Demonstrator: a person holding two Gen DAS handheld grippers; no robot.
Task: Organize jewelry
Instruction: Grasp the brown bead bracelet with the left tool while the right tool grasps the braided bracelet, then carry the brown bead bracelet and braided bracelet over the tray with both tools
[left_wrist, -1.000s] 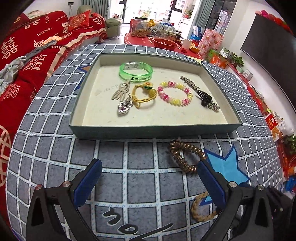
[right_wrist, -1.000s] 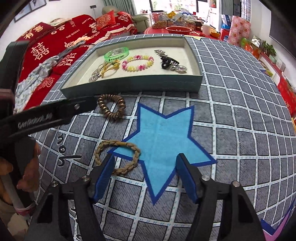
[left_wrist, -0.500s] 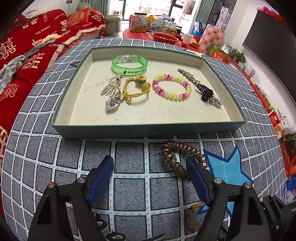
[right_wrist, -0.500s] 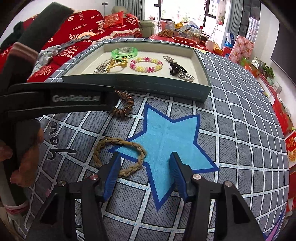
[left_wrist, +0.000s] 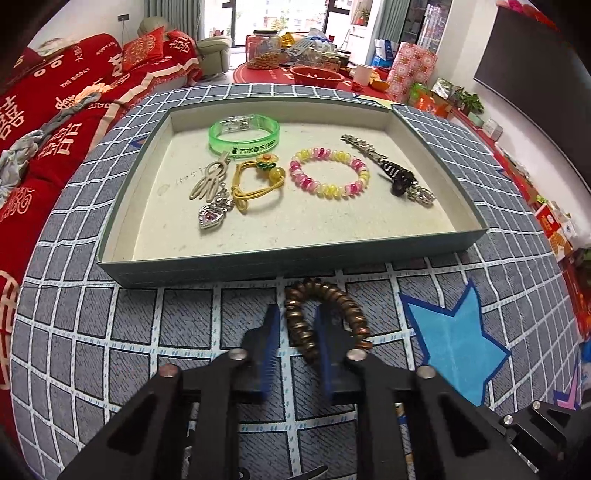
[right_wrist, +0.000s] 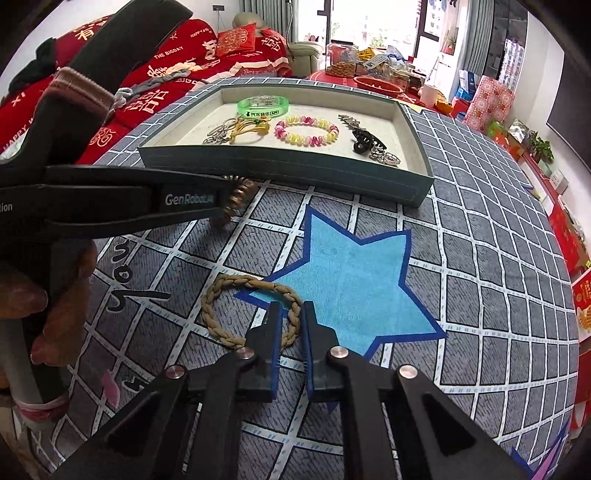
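A brown coil bracelet (left_wrist: 347, 306) lies on the grid-patterned cloth just in front of the grey-green tray (left_wrist: 258, 266). My left gripper (left_wrist: 297, 308) is closing, and its blue pads press on the coil's left strand. A tan braided bracelet (right_wrist: 221, 291) rests at the edge of the blue star (right_wrist: 351, 280); my right gripper (right_wrist: 291, 306) is shut on its right strand. In the tray lie a green bangle (left_wrist: 243, 136), a pink and yellow bead bracelet (left_wrist: 328, 173), a yellow cord with a flower (left_wrist: 258, 184), a heart charm (left_wrist: 208, 218) and a black hair clip (left_wrist: 399, 177).
A person's hand (right_wrist: 55, 295) holds the left gripper at the left of the right wrist view. A red sofa (left_wrist: 55, 122) runs along the left. Behind the tray stands a red table (left_wrist: 314, 74) with jars and a bowl. A dark screen (left_wrist: 535, 85) hangs at the right.
Both grippers went from wide open to closed. The left one took hold of the brown coil bracelet, the right one took hold of the braided bracelet. Both hands stayed nearly in place.
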